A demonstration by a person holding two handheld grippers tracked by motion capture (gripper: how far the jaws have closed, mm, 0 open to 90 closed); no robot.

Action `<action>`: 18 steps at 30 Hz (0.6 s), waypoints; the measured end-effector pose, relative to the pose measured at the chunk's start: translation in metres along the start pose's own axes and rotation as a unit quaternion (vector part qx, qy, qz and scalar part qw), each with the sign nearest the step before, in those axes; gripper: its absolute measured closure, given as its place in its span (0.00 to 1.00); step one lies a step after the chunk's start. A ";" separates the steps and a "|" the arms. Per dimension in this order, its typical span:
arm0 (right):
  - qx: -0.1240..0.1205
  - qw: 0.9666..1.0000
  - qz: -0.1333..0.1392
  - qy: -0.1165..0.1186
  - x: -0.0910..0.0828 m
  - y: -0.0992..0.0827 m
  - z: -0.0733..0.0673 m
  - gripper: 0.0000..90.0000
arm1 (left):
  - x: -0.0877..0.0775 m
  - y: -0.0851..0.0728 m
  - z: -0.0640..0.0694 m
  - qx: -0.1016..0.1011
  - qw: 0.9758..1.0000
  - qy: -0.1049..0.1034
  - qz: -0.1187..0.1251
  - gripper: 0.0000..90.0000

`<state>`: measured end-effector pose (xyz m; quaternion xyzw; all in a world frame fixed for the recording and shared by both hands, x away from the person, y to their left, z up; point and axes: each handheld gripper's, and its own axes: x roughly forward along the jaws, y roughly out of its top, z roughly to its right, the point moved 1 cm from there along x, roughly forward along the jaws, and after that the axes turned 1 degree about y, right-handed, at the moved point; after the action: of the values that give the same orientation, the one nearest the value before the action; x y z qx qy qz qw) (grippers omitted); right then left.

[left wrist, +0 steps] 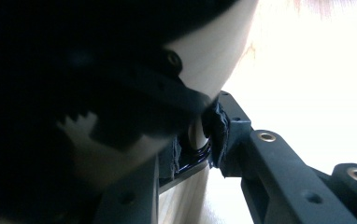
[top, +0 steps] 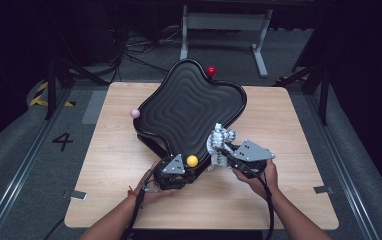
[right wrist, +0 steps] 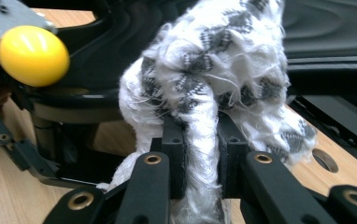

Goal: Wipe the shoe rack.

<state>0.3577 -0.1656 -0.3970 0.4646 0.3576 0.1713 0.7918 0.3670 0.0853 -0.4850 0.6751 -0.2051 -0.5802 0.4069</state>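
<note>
While the left gripper (top: 178, 176) apparently clamps the black tray's (top: 189, 102) rim, the right gripper (top: 227, 151) pinches a white cloth (top: 219, 142); wiping the tray likely follows.

From the left gripper view, the left gripper (left wrist: 200, 140) has its two black jaws pressed together on the thin dark rim of the tray (left wrist: 193, 156), which sits pinched between the padded tips. The right jaw runs up from the lower right corner, its brass-ringed screw holes catching light. The left jaw rises from the bottom edge and is mostly in shadow. Above and left of the grip, the tray's black underside looms large and dark, with a pale patch under it. A strip of light wood table (left wrist: 186, 200) shows between the jaws. The whole right side is washed out to bright white.
</note>
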 end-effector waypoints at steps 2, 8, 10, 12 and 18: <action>-0.012 1.000 0.000 0.003 0.001 0.002 -0.004 0.86 | 0.003 0.002 0.002 0.001 1.000 0.003 0.001 0.82; -0.048 0.998 -0.014 0.024 0.001 0.003 -0.013 0.84 | 0.006 0.004 0.003 0.004 1.000 0.008 0.002 0.81; -0.039 0.999 -0.018 0.027 0.002 0.001 -0.010 0.84 | 0.007 0.005 0.003 0.005 1.000 0.010 0.000 0.81; -0.040 0.999 -0.021 0.027 0.003 -0.001 -0.010 0.84 | 0.008 0.006 0.004 0.003 1.000 0.011 0.001 0.81; -0.053 0.997 -0.014 0.046 -0.002 -0.003 -0.010 0.83 | 0.014 0.010 0.006 0.011 1.000 0.017 0.000 0.81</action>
<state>0.3490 -0.1619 -0.4024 0.4085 0.3908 0.2000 0.8002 0.3663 0.0669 -0.4853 0.6892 -0.2051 -0.5663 0.4028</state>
